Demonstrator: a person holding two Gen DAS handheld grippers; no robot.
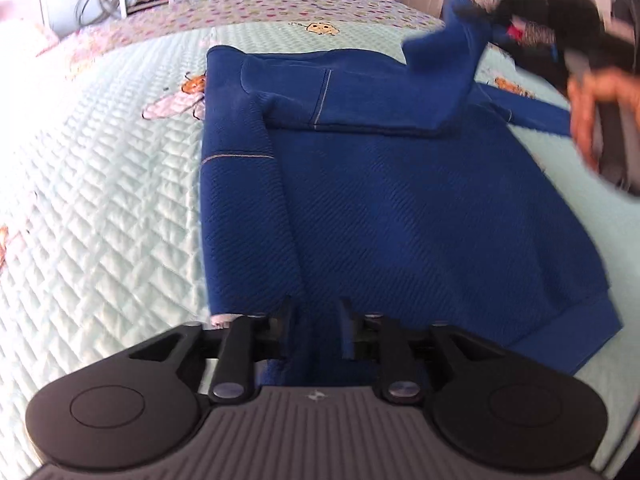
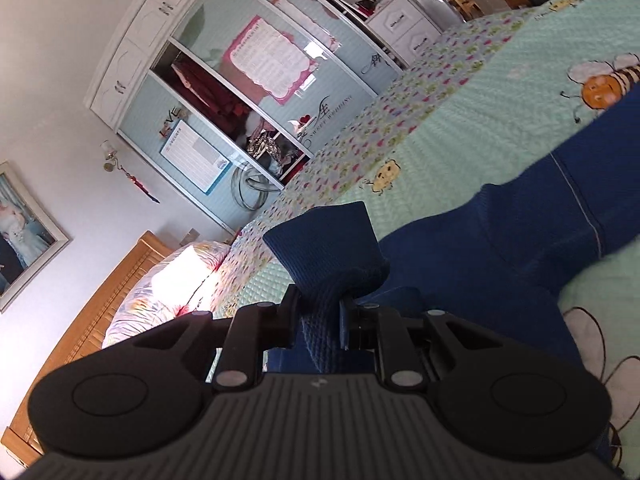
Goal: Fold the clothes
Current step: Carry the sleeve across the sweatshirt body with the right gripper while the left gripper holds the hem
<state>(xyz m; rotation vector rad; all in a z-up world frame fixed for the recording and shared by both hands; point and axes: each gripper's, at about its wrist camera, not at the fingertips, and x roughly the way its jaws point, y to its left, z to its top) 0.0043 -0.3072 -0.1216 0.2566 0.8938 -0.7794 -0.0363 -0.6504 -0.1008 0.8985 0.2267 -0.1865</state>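
Blue sweater (image 1: pixel 420 208) flat mid-bed on quilted bedspread (image 1: pixel 100 200), one sleeve folded across. Left claw (image 1: pixel 316 320) spread over hem. Right claw (image 2: pixel 320 312) pinching sleeve cuff (image 2: pixel 328 236), lifted.

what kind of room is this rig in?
A home bedroom, most likely. A quilted bedspread covers a bed with a wooden headboard, and a wardrobe with sliding doors lines the wall. A blue sweater lies on the bed.

Bed (image 1: pixel 100 208) with mint quilted cover, blue sweater (image 1: pixel 420 216) spread on it, pillow (image 2: pixel 172 280) by headboard
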